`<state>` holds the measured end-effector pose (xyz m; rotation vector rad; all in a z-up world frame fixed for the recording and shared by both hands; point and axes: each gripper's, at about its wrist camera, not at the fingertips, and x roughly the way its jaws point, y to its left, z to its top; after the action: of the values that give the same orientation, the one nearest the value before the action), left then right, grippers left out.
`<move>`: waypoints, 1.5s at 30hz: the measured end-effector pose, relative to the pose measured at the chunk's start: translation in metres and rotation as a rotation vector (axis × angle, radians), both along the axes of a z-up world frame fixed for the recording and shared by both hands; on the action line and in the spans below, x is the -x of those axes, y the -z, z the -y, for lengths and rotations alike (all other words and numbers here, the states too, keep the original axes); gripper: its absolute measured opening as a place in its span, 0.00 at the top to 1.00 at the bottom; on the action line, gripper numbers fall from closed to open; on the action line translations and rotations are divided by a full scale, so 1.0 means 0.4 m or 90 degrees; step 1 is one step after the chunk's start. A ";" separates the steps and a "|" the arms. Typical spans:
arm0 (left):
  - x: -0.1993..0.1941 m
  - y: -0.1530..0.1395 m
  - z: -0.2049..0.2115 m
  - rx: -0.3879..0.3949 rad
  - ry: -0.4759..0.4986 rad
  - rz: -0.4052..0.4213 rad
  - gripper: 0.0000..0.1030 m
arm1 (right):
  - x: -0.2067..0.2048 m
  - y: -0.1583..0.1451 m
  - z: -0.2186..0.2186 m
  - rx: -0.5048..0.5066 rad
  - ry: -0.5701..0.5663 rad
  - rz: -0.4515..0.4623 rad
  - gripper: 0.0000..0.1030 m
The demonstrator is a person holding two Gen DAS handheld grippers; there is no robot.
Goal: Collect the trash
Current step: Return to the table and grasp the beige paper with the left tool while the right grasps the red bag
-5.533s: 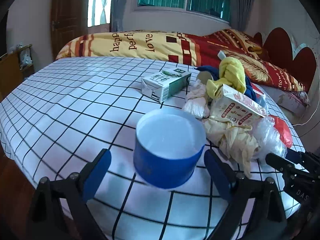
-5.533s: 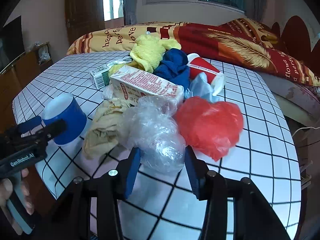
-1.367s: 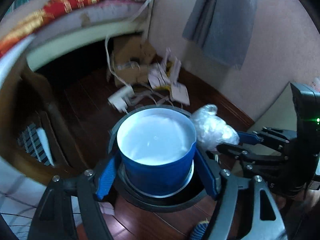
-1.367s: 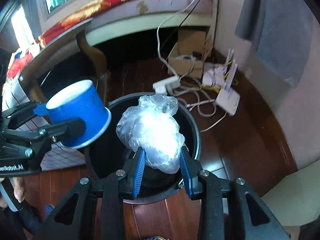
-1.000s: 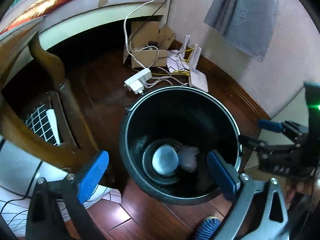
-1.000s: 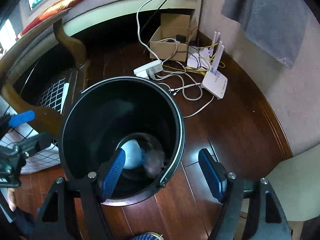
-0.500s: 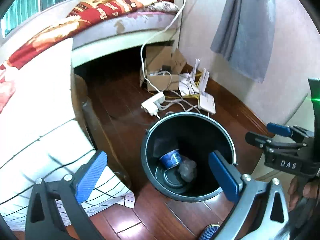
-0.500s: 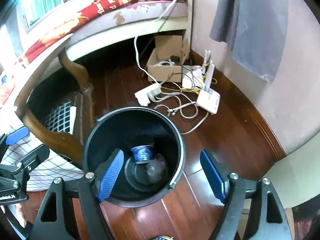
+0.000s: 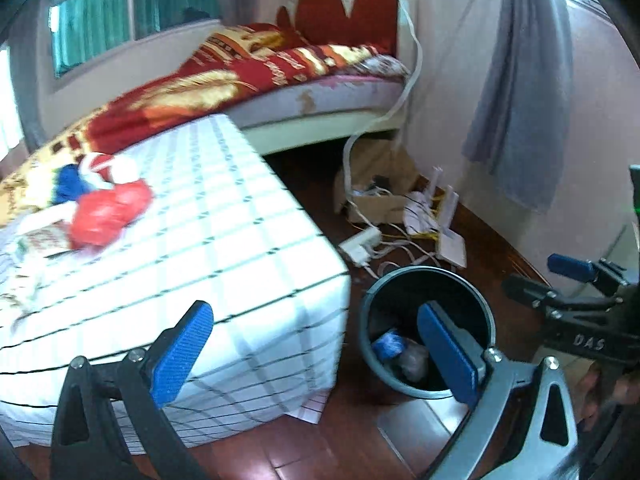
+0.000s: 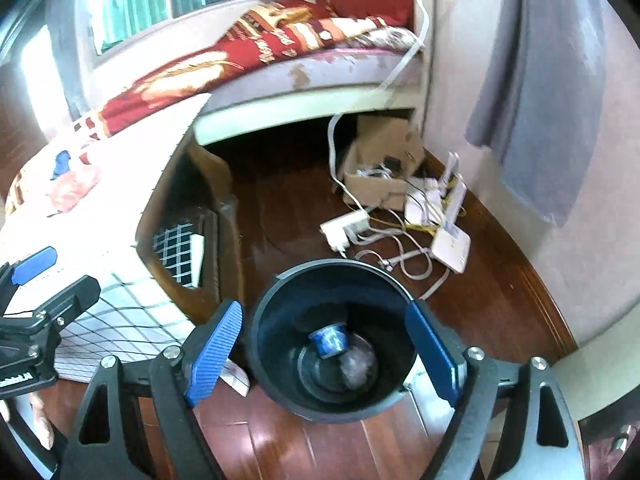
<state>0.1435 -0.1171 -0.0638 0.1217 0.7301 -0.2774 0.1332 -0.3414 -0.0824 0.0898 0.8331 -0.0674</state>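
- Both my jaws are over the black bin on the floor, and nothing sits between either pair
- My left gripper stands wide open, one blue pad over the checked worktop, the other in front of the bin mouth
- My right gripper has its jaws opening wider right now, framing the bin from above, empty
- Down in the bin lie the blue cup on its side and the clear plastic wad just beside it, so two pieces are collected
- More trash waits on the worktop: the red bag, a carton partly hidden next to it, and some blue and white bits behind, too blurred to name
- Risk one: the picture is smeared, so a fast swing toward the pile could clip the worktop corner or drag the cloth with a pad
- Risk two: the red bag looks soft and crumpled; a shallow pinch may catch only a fold and it slips out on the way to the bin
- Risk three: the two grippers are near each other by the bin, and the power strip and its cables lie close behind it, so a low pass could snag
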 end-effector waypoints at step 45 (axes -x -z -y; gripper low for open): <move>-0.199 0.070 -0.724 0.088 -0.327 -0.025 0.24 | -0.478 0.002 -0.841 0.012 -0.338 0.002 0.33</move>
<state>0.2230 0.1724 -0.0917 -0.2033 0.7538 0.1604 0.3243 -0.0052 -0.0830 -0.1504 0.8311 0.4238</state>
